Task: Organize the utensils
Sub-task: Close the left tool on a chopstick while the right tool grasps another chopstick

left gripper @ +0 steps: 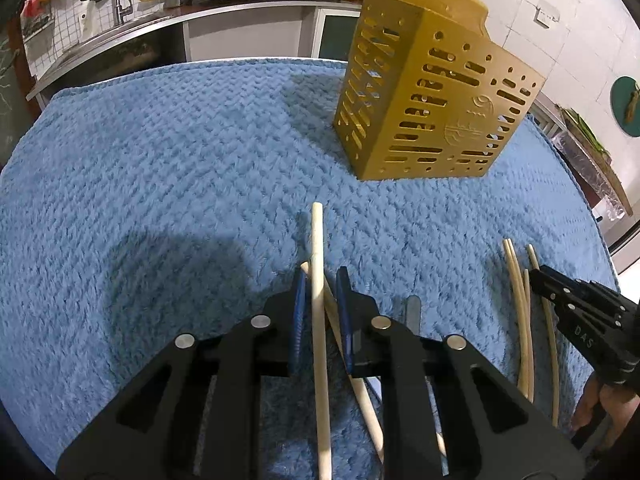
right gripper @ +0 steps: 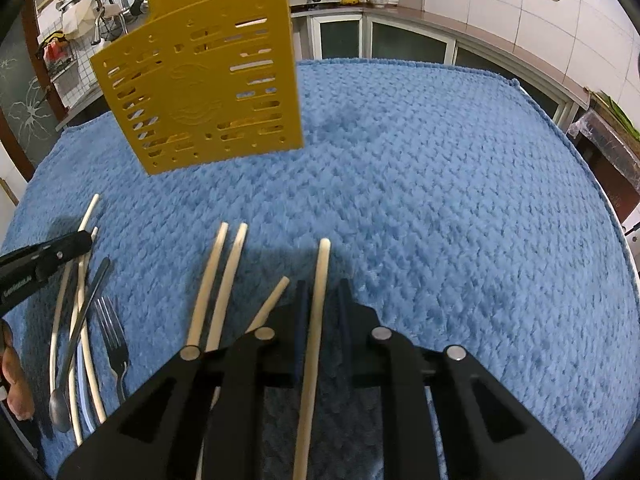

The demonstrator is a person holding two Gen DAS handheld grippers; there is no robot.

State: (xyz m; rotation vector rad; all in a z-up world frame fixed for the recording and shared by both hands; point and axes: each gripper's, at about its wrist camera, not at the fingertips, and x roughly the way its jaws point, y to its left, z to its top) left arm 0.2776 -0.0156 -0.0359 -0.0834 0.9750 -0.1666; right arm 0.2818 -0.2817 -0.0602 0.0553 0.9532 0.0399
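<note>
The left gripper (left gripper: 320, 304) stands open with a pale chopstick (left gripper: 319, 320) running between its blue pads (left gripper: 298, 320), not touching them, and the right gripper (right gripper: 322, 308) is also open around another chopstick (right gripper: 316, 320) that lies on the blue towel (right gripper: 440, 200). In the right wrist view, more chopsticks (right gripper: 218, 280), a fork (right gripper: 114, 336) and a spoon (right gripper: 76, 344) lie to the left. Farther away, the yellow perforated utensil holder (left gripper: 424, 96) stands upright on the towel.
</note>
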